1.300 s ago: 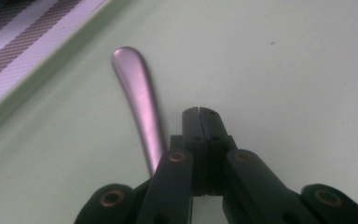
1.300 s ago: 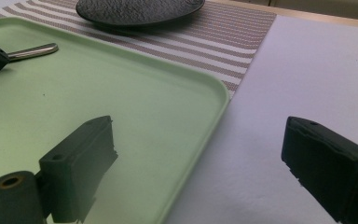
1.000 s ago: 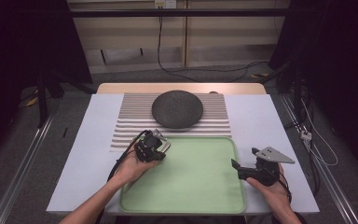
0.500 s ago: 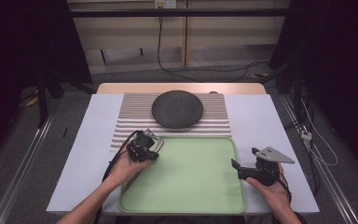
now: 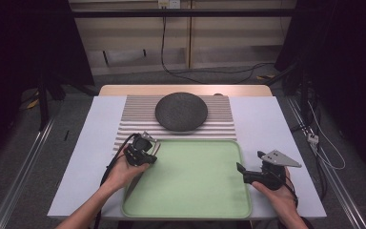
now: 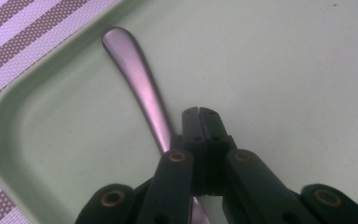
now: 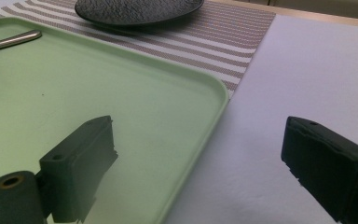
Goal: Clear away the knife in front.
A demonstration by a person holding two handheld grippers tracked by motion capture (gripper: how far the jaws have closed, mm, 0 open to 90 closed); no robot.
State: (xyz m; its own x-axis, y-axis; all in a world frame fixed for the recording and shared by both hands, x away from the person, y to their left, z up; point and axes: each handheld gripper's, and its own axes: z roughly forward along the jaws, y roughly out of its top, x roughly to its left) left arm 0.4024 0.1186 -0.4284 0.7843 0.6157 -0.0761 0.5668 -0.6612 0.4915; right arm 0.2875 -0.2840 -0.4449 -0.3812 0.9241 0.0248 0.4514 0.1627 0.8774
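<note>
Black jaws of the left gripper (image 6: 199,112) are pressed together, empty, having drawn back toward the tray's near-left corner; beside them a metal utensil handle (image 6: 137,79) lies on the green tray (image 5: 195,200). Right gripper (image 5: 248,172) waits, jaws apart, so a placement looks finished.

A white table (image 5: 276,124) with a wooden far edge stands on grey carpeted floor (image 5: 24,157). Metal rails (image 5: 19,179) run along the floor on both sides. Behind it is a pale panelled wall (image 5: 228,43), with black cables (image 5: 205,71) trailing across the floor. Dark black curtains (image 5: 24,43) close in left and right.
</note>
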